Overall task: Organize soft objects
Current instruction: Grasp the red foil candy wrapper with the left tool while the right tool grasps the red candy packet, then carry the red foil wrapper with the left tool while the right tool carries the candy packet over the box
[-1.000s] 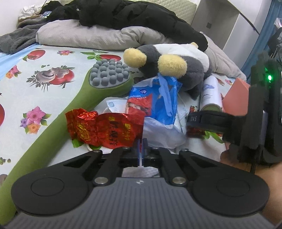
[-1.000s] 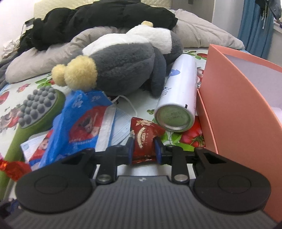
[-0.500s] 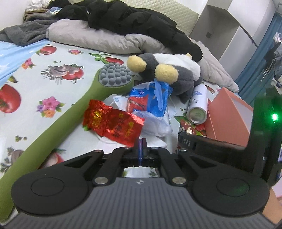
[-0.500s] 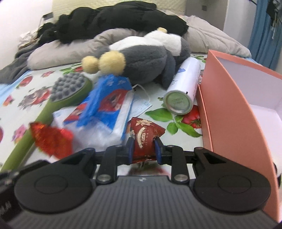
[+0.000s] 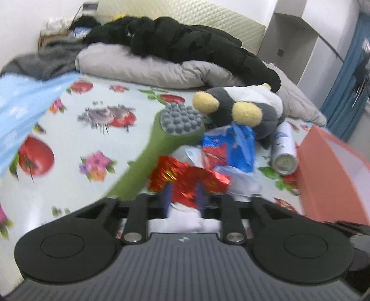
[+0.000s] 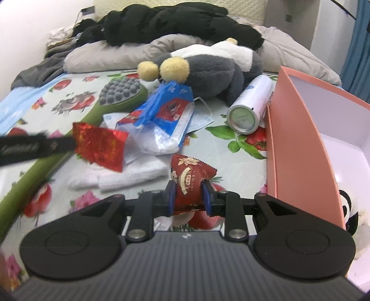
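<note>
Right wrist view, right gripper [image 6: 188, 195] clenched on brown-red snack packet [image 6: 190, 178] at 6 o'clock, pink box [image 6: 298, 148] at 3 o'clock, left gripper [image 5: 182, 193] jaws opening around shiny red foil packet [image 5: 187, 178] over flowered bed [image 5: 69, 139], plush toy [image 6: 208, 69] at 12 o'clock.

Bed [image 5: 69, 129] w/ quilted headboard [image 5: 208, 20], blue curtain [image 5: 346, 81].

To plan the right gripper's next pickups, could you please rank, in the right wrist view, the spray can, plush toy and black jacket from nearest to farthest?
1. Spray can, ahead right, beside the pink box.
2. Plush toy, behind it, centre.
3. Black jacket, at the back.
</note>
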Demonstrator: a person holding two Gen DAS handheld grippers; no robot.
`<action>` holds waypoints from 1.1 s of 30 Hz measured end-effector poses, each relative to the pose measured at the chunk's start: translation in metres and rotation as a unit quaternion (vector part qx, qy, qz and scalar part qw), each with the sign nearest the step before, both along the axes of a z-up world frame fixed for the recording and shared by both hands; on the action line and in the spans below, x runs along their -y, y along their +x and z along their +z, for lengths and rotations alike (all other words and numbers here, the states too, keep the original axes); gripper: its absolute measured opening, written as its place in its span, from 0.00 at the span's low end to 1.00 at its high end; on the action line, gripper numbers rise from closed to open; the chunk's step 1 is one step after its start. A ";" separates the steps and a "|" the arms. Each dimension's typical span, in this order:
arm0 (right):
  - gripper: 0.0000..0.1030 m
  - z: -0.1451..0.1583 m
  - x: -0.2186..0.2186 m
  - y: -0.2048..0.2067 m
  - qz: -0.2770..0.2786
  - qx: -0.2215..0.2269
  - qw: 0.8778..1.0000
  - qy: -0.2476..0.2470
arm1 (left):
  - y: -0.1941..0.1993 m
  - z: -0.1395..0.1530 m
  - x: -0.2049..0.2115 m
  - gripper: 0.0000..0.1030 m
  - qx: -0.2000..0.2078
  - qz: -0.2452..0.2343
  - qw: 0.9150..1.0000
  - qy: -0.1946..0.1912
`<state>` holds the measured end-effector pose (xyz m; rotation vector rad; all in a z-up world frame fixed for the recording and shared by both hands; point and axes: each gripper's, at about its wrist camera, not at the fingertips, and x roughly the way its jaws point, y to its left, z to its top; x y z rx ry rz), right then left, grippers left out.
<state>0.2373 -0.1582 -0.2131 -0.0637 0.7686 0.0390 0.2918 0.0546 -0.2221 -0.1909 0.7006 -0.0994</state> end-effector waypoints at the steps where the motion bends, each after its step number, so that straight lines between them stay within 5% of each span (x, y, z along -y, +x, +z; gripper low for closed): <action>1: 0.28 -0.001 0.000 -0.001 0.003 -0.001 1.000 -0.002 | 0.004 -0.002 0.000 0.38 0.002 -0.002 1.000 0.017; 7: 0.28 -0.009 0.001 -0.003 0.017 -0.016 1.000 -0.002 | 0.029 -0.012 0.003 0.49 0.021 -0.042 0.996 0.073; 15: 0.28 -0.014 0.000 0.002 0.038 -0.023 0.999 0.000 | 0.050 -0.031 0.006 0.52 0.015 -0.100 0.987 0.121; 20: 0.28 -0.018 0.002 0.001 0.046 -0.030 0.999 -0.003 | 0.052 -0.033 0.001 0.51 0.024 -0.108 0.988 0.105; 25: 0.28 -0.018 0.002 -0.002 0.050 -0.028 0.998 -0.008 | 0.052 -0.031 0.000 0.35 0.019 -0.107 0.990 0.093; 33: 0.28 -0.005 0.003 -0.016 0.055 -0.016 0.998 -0.010 | 0.032 -0.020 -0.002 0.33 0.001 -0.077 0.995 0.070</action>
